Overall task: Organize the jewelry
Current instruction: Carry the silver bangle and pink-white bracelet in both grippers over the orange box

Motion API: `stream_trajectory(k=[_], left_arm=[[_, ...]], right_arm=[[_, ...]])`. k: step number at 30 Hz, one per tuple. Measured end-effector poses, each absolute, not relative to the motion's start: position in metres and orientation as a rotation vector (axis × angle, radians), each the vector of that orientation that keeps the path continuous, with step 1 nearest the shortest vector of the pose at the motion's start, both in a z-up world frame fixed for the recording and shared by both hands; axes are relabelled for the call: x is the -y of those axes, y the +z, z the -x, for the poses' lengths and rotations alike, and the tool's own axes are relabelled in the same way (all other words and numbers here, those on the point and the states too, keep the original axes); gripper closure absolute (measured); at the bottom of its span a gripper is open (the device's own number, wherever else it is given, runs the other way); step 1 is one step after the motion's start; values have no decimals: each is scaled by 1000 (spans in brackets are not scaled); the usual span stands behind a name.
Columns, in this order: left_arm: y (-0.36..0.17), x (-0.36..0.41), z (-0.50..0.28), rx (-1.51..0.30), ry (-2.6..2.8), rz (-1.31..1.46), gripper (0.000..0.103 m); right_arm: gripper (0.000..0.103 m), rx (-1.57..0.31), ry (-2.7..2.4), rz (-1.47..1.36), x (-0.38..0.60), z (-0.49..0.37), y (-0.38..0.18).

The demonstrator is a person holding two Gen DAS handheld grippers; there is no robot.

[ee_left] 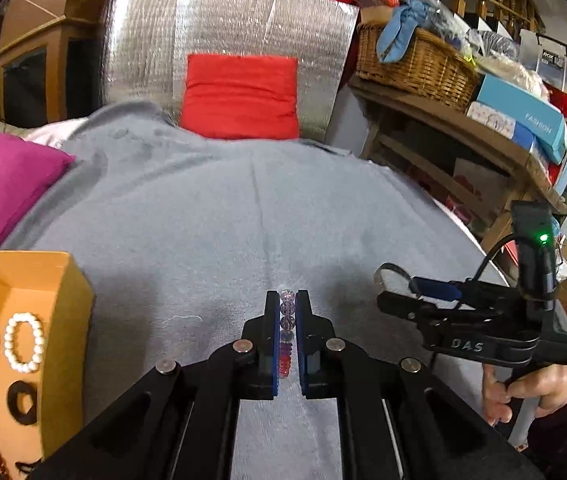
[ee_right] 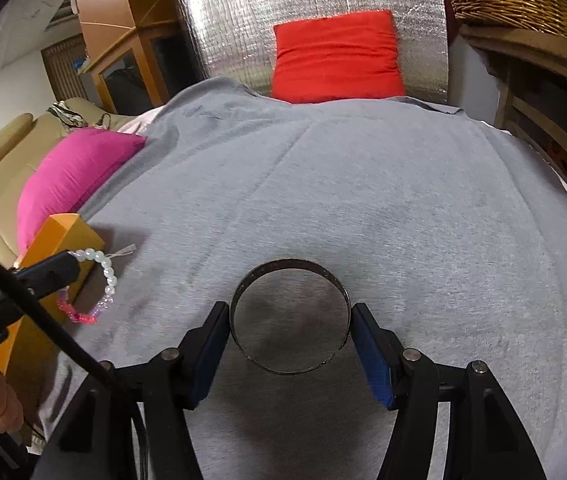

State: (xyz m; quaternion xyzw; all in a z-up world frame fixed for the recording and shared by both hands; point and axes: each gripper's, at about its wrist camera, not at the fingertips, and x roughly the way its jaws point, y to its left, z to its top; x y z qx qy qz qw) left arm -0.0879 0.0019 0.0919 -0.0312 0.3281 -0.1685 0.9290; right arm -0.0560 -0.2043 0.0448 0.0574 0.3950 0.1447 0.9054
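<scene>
Over a grey blanket (ee_right: 363, 200), the left gripper (ee_left: 287, 320) is clamped on a beaded bracelet (ee_left: 286, 334) of clear and pink beads, held edge-on between its blue pads. The right gripper (ee_right: 289, 320) pinches a dark metal bangle (ee_right: 289, 316) across its width, apparently just above the cloth. An orange box (ee_left: 63, 300) at left holds a white bead bracelet (ee_left: 24, 342) and other rings, blurred

Beaded bracelet (ee_left: 287, 334) — clear and pink — pinched edgewise; dark metal bangle (ee_right: 289, 316) clamped flat.
</scene>
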Motion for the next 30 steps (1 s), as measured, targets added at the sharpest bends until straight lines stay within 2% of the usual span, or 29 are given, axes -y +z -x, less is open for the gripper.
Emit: stream_trajectory(k=[10,17,30], left_arm=[[134,-45,159,-605,-272,91,96],[162,-119,226,-595,-133,52,96],[136,-219,291,-649,-2,102,96]], right_arm=[[39,-745,410,-121,164,95,77],[39,-688,532,-86,107,137,103],[39,-694,824,135,-51,212,134]])
